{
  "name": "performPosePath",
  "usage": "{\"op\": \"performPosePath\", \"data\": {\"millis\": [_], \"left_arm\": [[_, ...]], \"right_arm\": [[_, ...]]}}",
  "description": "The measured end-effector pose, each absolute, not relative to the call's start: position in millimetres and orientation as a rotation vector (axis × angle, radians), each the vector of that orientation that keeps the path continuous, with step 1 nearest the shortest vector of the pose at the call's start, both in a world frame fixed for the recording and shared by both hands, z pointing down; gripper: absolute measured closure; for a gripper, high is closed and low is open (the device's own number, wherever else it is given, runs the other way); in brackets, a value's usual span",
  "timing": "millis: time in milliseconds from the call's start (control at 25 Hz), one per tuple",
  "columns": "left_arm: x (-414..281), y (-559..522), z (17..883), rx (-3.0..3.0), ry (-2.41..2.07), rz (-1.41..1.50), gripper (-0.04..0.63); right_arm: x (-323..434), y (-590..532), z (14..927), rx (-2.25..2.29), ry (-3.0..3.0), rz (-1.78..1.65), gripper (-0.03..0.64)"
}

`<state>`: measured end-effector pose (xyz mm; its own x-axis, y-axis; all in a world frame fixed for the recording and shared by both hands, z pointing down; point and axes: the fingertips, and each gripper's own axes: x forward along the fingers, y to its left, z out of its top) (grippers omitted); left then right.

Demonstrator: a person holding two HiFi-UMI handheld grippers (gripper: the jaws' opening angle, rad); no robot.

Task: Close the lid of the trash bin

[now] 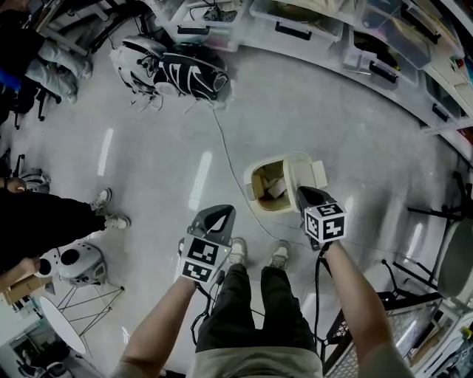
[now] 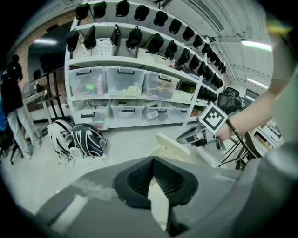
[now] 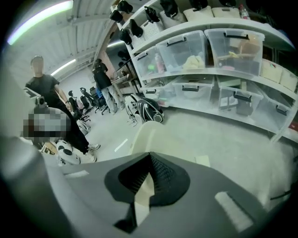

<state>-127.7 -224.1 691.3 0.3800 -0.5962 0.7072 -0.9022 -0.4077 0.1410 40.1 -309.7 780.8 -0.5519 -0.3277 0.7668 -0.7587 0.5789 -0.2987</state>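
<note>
A cream trash bin (image 1: 258,201) stands on the floor just ahead of my feet. Its lid (image 1: 300,170) is raised on the right side, and crumpled paper (image 1: 274,185) shows inside. My right gripper (image 1: 302,193) is shut, its tip at the near edge of the raised lid; I cannot tell if they touch. From the left gripper view, the right gripper (image 2: 182,137) points at the lid (image 2: 171,142). In the right gripper view, the lid (image 3: 145,136) fills the space beyond the shut right gripper (image 3: 149,156). My left gripper (image 1: 219,215) hangs shut and empty, left of the bin.
A black and white backpack (image 1: 174,70) lies at the back, and a thin cable (image 1: 228,158) runs from it towards the bin. Shelves of clear storage boxes (image 1: 297,23) curve along the back right. A person (image 1: 52,222) stands at the left beside a white rounded device (image 1: 77,263). A chair (image 1: 452,259) is on the right.
</note>
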Motion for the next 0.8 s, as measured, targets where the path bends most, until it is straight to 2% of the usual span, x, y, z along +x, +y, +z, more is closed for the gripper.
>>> {"op": "performPosePath", "data": {"millis": [440,560,800], "left_arm": [[-196,-168,766,1.968,-1.314,0.742,0.594],[-207,-164,786,1.954,-1.321,0.73,0.594],[-219,-159,811,1.945,-1.307,0.714,0.594]], "right_arm": [[-34,-272,865,0.745,-2.053,0.864,0.614],[-44,-268,894,0.776,-2.018,0.938,0.614],[-48,-262,943,0.79,-1.938,0.881,0.614]]}}
